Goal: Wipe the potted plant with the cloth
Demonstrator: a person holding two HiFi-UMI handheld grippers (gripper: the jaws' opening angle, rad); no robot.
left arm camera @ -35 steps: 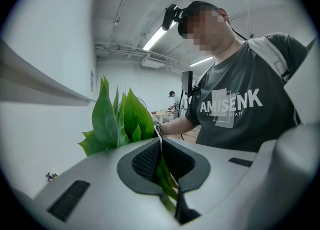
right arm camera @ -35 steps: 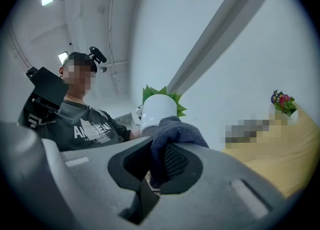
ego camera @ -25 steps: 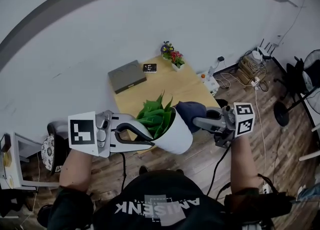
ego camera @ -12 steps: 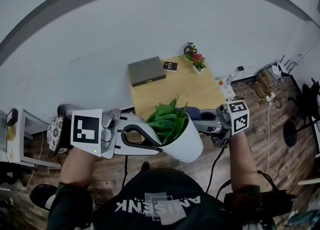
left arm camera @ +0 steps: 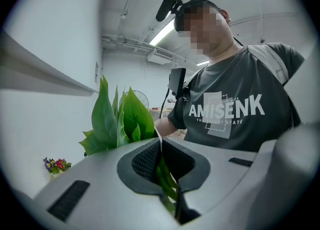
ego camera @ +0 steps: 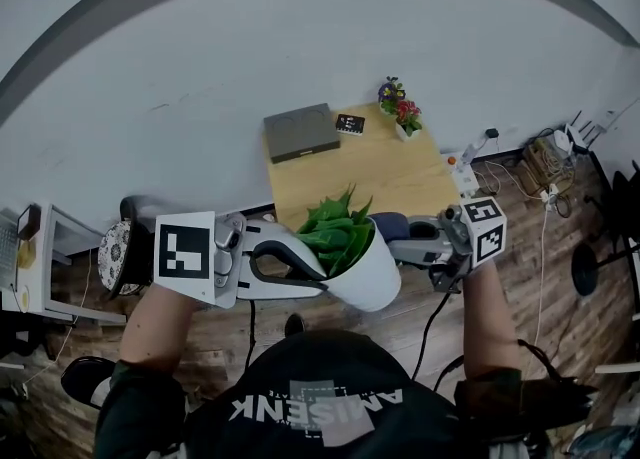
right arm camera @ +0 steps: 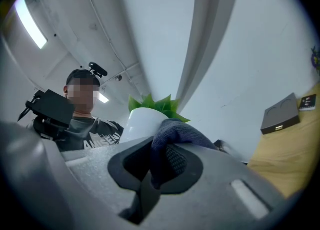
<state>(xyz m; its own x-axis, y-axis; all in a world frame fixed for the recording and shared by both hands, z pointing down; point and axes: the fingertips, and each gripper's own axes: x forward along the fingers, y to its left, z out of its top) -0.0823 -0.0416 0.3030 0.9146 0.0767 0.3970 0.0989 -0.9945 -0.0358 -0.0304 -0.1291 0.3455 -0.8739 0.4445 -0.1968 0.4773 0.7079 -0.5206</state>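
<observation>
Left gripper: jaws closed on the rim of the white round plant pot. In the left gripper view the thin white rim stands edge-on between the two dark pads of the left gripper, with a green stem pinched alongside it.

The pot is held off the ground and tilted, mouth towards the left gripper, over the brown wooden floor just in front of the near edge of the light wooden table. Broad green leaves rise from the pot mouth.

Right gripper: jaws clamped on a dark blue knitted cloth. In the right gripper view the cloth bulges out of the right gripper directly in front of the pot wall. The cloth lies against or just beside the pot's upper right side near the rim; actual contact cannot be confirmed from these views.

On the table, well apart from the pot: a flat grey box at the far left corner and a small pot of coloured flowers at the far right corner.
</observation>
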